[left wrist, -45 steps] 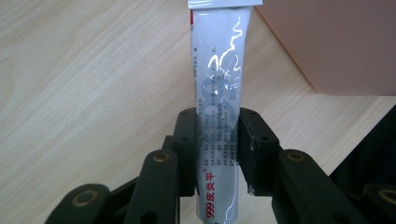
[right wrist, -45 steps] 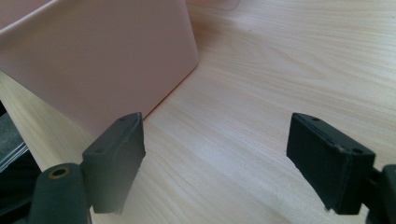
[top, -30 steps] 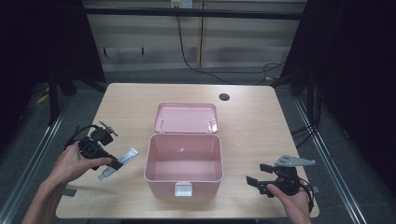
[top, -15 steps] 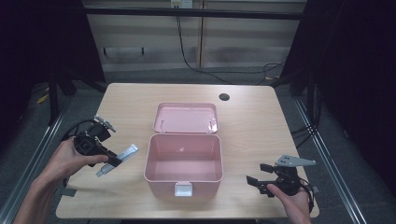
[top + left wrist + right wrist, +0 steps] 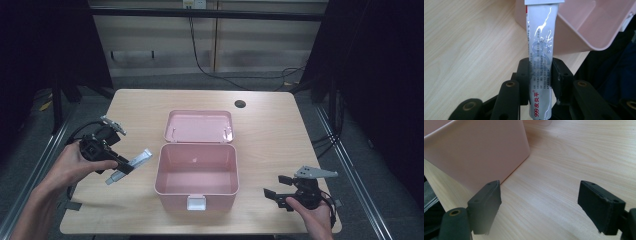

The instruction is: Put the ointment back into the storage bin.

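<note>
A pink box stands open in the middle of the table, its lid folded back flat behind it. My left gripper is lifted above the table just left of the box and is shut on a white tube with red printing. In the left gripper view the tube runs up between the black jaws toward the pink box wall. My right gripper rests low near the table's front right, open with nothing in it. In the right gripper view the box side lies ahead to the left.
A round cable hole sits in the light wooden table at the back right. Metal rails run along both sides of the table, and dark cables lie on the floor behind it. A piece of grey tape marks the front left.
My left gripper has lifted slightly and drawn back to the left with the tube still in it. The right gripper has stayed where it was.
</note>
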### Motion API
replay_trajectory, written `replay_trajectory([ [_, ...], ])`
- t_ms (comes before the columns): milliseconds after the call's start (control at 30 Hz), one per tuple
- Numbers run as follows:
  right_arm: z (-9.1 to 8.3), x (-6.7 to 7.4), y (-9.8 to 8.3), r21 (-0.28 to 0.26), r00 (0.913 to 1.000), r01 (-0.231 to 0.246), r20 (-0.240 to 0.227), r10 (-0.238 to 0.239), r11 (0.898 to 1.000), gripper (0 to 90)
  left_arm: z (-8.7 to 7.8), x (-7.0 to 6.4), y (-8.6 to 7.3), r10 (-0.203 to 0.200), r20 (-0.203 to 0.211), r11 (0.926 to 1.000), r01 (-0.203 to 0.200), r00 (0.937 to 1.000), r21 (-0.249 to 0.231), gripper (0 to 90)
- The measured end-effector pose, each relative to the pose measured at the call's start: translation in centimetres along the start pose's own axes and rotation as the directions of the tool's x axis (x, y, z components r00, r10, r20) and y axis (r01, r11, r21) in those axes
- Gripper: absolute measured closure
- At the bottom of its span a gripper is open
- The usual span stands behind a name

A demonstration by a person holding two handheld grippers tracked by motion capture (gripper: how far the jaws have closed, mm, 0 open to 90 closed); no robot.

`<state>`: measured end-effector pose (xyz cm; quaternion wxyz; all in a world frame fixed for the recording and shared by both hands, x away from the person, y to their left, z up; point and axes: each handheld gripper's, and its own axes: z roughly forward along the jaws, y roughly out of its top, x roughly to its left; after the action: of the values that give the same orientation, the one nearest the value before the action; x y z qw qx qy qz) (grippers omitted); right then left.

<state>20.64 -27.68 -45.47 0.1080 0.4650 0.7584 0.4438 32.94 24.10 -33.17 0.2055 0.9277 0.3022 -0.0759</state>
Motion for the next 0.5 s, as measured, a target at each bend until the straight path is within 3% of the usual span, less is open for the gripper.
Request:
replay_trajectory([
  [300, 0.0, 0.0, 0.0, 0.004, 1.0000, -0.001, 0.003, 0.001, 1.000, 18.3, -0.4, -1.4, 1.7, 0.046, -0.002, 0.9989, -0.046, 0.9989, 0.009, 70.2],
  [500, 0.0, 0.0, 0.0, 0.005, 1.0000, -0.001, 0.003, 0.001, 1.000, 18.4, -0.5, -2.1, 2.8, 0.086, 0.018, 0.9963, -0.086, 0.9961, 0.003, 70.2],
])
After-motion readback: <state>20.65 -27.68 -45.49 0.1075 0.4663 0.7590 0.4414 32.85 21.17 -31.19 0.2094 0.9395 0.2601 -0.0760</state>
